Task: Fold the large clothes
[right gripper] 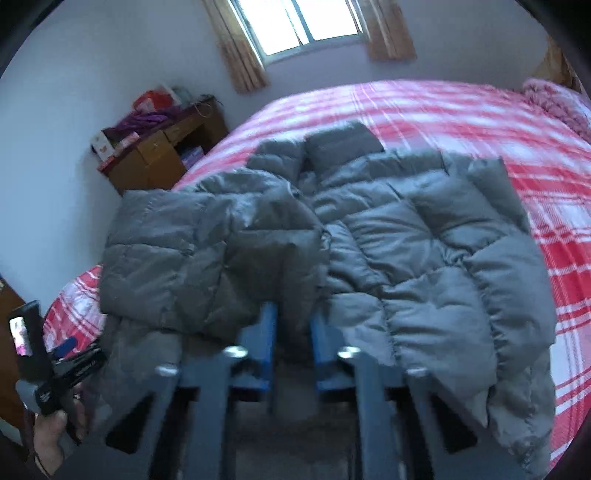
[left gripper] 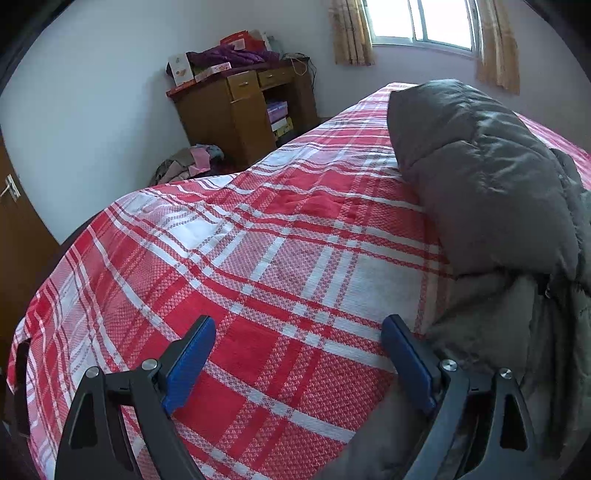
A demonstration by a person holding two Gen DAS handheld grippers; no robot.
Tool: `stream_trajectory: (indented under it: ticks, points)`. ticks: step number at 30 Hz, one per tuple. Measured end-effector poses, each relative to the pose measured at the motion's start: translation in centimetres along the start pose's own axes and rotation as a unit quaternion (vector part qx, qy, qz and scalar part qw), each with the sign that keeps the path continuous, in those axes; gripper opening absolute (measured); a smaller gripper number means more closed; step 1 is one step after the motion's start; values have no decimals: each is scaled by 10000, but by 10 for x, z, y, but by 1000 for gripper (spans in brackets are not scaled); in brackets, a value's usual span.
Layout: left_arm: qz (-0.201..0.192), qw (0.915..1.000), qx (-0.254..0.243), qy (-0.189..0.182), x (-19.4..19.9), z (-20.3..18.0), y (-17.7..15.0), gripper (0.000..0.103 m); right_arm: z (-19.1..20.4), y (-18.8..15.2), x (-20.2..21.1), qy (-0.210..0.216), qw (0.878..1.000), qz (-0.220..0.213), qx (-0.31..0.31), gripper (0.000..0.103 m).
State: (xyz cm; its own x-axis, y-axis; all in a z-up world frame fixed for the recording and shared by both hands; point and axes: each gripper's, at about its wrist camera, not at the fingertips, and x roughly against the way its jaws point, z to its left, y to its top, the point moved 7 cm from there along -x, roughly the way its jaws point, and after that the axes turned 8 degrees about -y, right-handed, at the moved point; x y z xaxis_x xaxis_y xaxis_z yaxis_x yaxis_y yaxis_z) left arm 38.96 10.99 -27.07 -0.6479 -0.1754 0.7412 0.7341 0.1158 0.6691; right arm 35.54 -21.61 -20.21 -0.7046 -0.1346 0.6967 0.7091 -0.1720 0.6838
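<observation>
Wooden cabinet at far left against wall, purple fabric and boxes piled on top. Heap of clothes on floor beside it. Left tongs released, blue pads spread wide above red plaid bedspread, nothing between them; right pad just beside coat edge. Grey puffer coat spread over near half of bed, 1 side folded across the middle. Right tongs clenched on coat's near hem, fabric pinched between pads. Window with 2 curtains behind bed.
</observation>
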Motion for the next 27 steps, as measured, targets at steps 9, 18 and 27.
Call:
stream_trajectory:
  ticks: [9, 18, 27]
  points:
    - [0, 10000, -14, 15, 0, 0, 0, 92, -28, -21, 68, -61, 9987, -439, -242, 10]
    - [152, 9997, -105, -140, 7, 0, -1, 92, -80, -67, 52, -496, 9962, 49, -714, 12]
    - [-293, 9971, -432, -559, 73, -15, 61, 92, -91, -58, 109, -995, 9902, -235, -949, 50]
